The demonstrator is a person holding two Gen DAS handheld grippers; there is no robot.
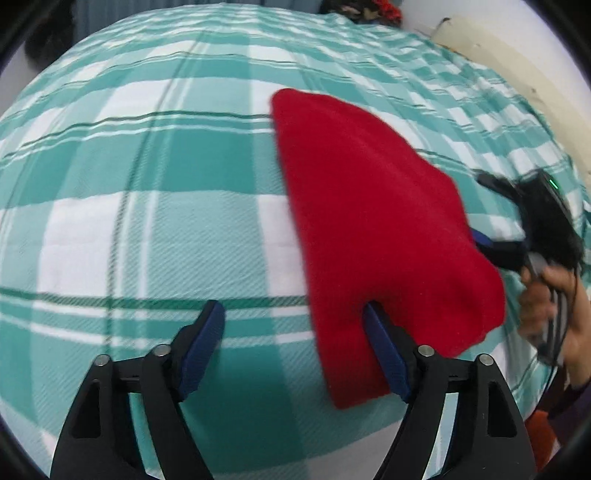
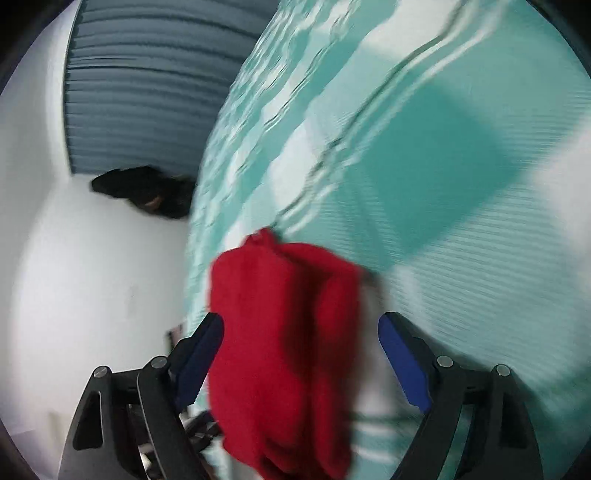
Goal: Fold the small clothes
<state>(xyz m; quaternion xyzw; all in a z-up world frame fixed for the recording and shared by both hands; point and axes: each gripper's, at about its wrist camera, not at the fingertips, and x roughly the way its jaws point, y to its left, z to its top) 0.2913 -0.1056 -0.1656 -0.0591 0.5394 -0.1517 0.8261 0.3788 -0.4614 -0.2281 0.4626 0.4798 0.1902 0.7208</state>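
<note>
Left wrist view: left gripper (image 1: pixel 293 314) low over a bed (image 1: pixel 147 184) spread with a teal-and-white checked cover, jaws spread wide, nothing pinched. Red garment (image 1: pixel 369 221) lying flat on the cover, toward the bed's right edge, folded into a long wedge with its narrow end pointing to the far edge. Right-hand blue pad (image 1: pixel 384 347) alongside or slightly under the cloth's near end, left-hand pad clear of it over bare cover; no squeeze on the fabric. Right gripper (image 1: pixel 498 218) at the garment's right side, blurred, jaws apart, lower finger tip just beside the cloth's edge, held by a hand (image 1: pixel 543 299). Dark clothing heaped at the bed's far edge (image 1: pixel 362 11).

Right wrist view: right gripper (image 2: pixel 301 325) wide open, blue pads well apart, red garment (image 2: pixel 284 350) between them but touching neither clearly; heavy blur. Checked cover (image 2: pixel 443 166) filling the right side, white floor on the left, a dark item (image 2: pixel 147 192) lying there near the bed's edge.
</note>
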